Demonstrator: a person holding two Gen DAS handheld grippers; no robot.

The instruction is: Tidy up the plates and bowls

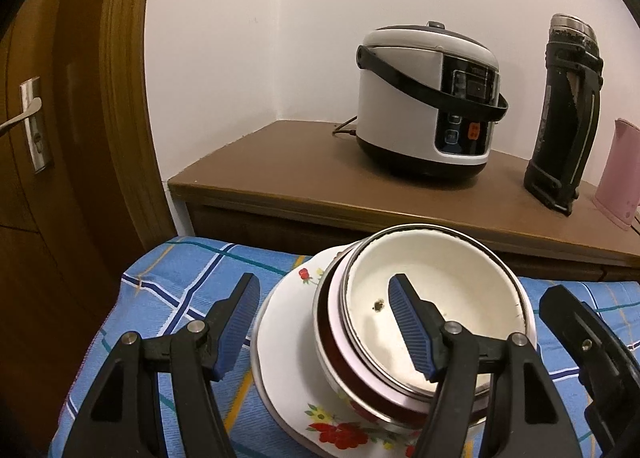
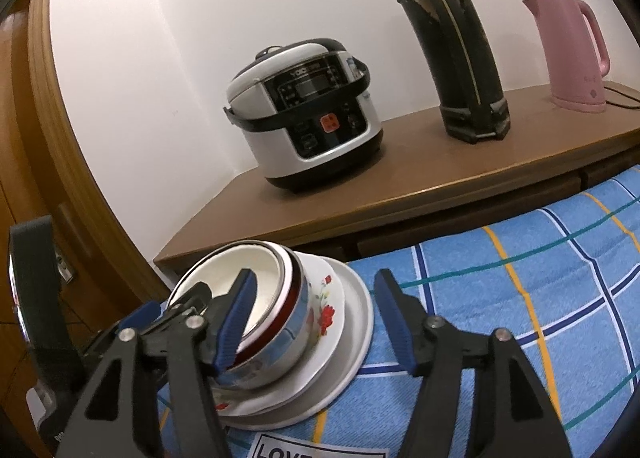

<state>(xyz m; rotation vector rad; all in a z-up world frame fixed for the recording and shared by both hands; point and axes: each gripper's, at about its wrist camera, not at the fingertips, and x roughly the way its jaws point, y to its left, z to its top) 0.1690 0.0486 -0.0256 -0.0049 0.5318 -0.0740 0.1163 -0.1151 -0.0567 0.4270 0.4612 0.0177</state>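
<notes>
The left claw [image 1: 324, 322] was wide apart, with 1 blue pad hanging over the inside of the top bowl [image 1: 432, 298] and the other pad out past the stack's left side, and it pressed on nothing. The right claw [image 2: 316, 322] was apart too, with its left pad over the top bowl's rim and its right pad off to the side above the cloth, and nothing was squeezed between them. The bowls sat 1 inside the other on the flowered plate [image 1: 288, 358], and the whole stack rested on the blue checked cloth [image 1: 180, 290] in front of the brown cabinet [image 1: 300, 174]. The top bowl looked like enamel with a metal rim, so it was probably hard, smooth and slippery, and it could chip if bumped. The plates would likely break if dropped. The rim looked like the best place to pinch, 1 pad inside and 1 outside. The cloth looked soft, so the stack might wobble. The left view showed a dark spot [image 1: 378, 304] inside the top bowl and a door handle [image 1: 24, 118]. The right view showed the red band [image 2: 280, 322] on the second bowl, the whole pink kettle [image 2: 568, 50], a white plate [image 2: 360, 314] under the flowered one, and a label [image 2: 304, 448] on the cloth. Both views showed the rice cooker [image 1: 428, 98] and the black flask [image 1: 564, 114].
</notes>
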